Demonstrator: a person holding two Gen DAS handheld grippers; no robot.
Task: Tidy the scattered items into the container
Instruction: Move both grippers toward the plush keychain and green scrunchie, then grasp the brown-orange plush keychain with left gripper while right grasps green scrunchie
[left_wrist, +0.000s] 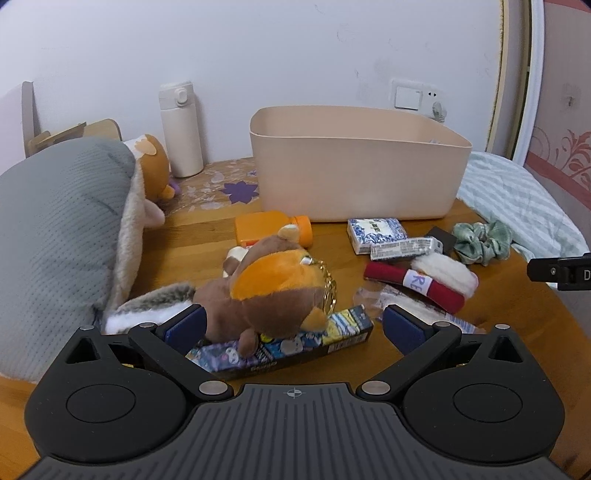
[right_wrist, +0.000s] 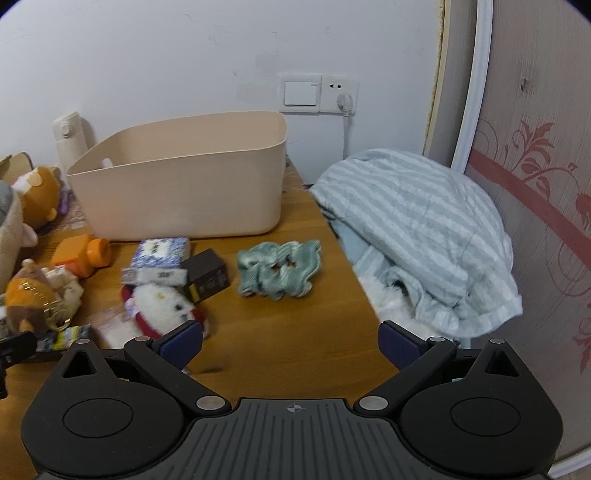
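Your left tool (left_wrist: 291, 325), spread around the plush fox (left_wrist: 269, 295) at frame centre, may snag its keyring (left_wrist: 330, 288); right tool (right_wrist: 290, 341) spread, holding nothing.

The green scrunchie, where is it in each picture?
Left wrist view: the scrunchie lies far right on the table, right of the dark box.
Right wrist view: the scrunchie lies near the middle, ahead of the open right gripper.
Shared landmark: the beige bin stands behind it in both.
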